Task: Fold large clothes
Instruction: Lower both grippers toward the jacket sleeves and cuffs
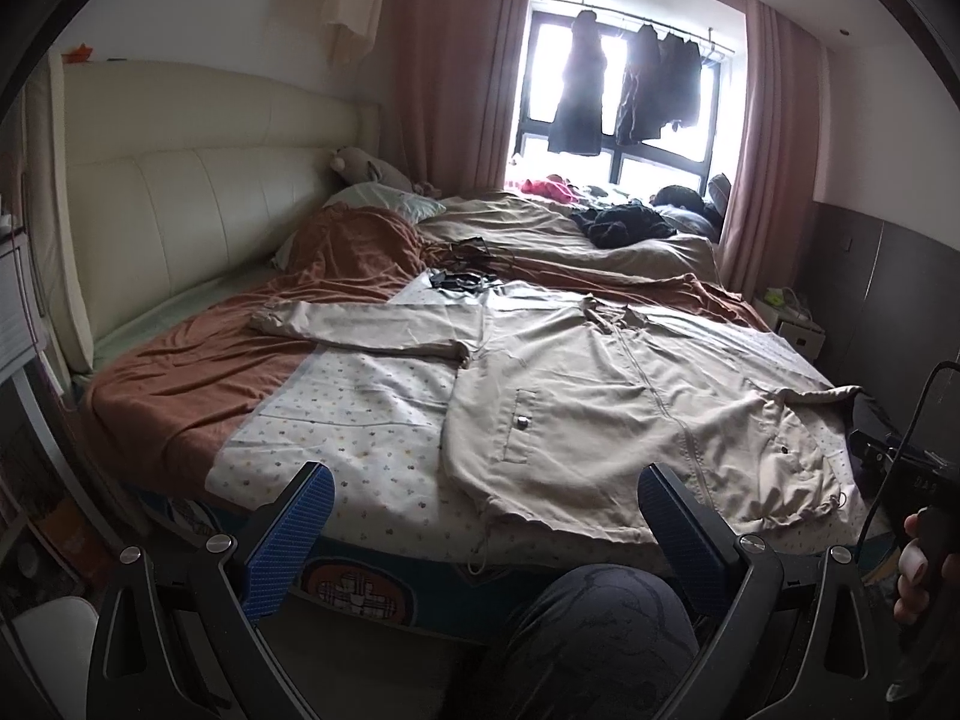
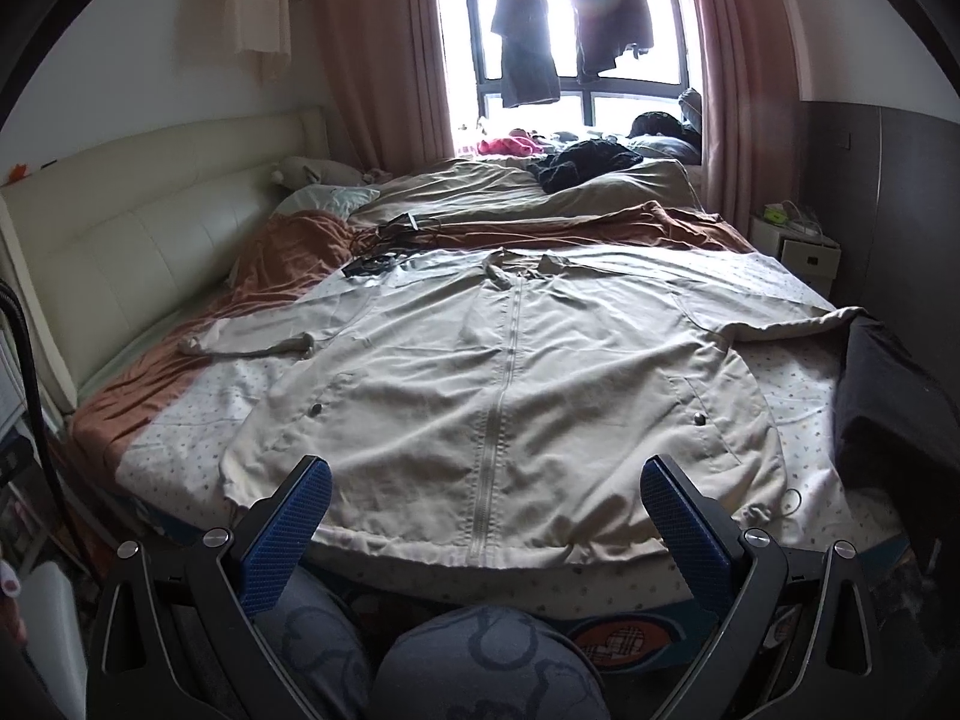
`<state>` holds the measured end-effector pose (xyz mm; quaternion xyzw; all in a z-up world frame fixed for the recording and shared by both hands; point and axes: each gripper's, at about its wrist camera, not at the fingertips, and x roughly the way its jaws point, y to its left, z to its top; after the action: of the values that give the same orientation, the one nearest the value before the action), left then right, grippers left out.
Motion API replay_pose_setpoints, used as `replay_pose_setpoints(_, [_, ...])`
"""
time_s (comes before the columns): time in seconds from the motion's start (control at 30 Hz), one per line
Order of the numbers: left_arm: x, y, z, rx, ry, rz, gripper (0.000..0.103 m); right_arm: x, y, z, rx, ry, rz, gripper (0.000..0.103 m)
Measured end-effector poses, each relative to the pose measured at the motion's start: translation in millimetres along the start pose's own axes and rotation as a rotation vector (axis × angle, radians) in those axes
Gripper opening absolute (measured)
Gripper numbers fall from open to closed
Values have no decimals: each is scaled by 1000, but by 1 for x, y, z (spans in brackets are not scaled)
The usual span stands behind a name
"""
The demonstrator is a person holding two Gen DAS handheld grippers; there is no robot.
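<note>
A large beige zip-front jacket (image 1: 600, 396) lies spread flat, front up, on a bed, its hem toward me and both sleeves stretched out sideways. It also shows in the right wrist view (image 2: 498, 384). My left gripper (image 1: 486, 498) is open and empty, held off the near edge of the bed in front of the jacket's left hem corner. My right gripper (image 2: 486, 492) is open and empty, held just before the middle of the hem, its blue fingers (image 2: 288, 534) apart on either side of the zipper.
The jacket lies on a white patterned sheet (image 1: 354, 414) over a brown blanket (image 1: 198, 372). A cream headboard (image 1: 180, 198) stands at left. Cables and a dark device (image 2: 384, 261) lie beyond the collar. A dark garment (image 2: 888, 396) hangs over the bed's right edge. My knees (image 2: 480, 660) are below the grippers.
</note>
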<state>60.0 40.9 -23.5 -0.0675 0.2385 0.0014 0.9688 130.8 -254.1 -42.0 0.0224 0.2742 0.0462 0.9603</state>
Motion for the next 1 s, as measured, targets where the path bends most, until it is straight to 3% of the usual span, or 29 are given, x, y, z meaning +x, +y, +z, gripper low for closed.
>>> replay_pose_setpoints(0.47, [92,33,39,-62,83,59,102,103,35,55,-28,35,105,103])
replay_pose_setpoints(1.0, [190,86,93,-187,124,88,102,230,77,109,54,126,171,103])
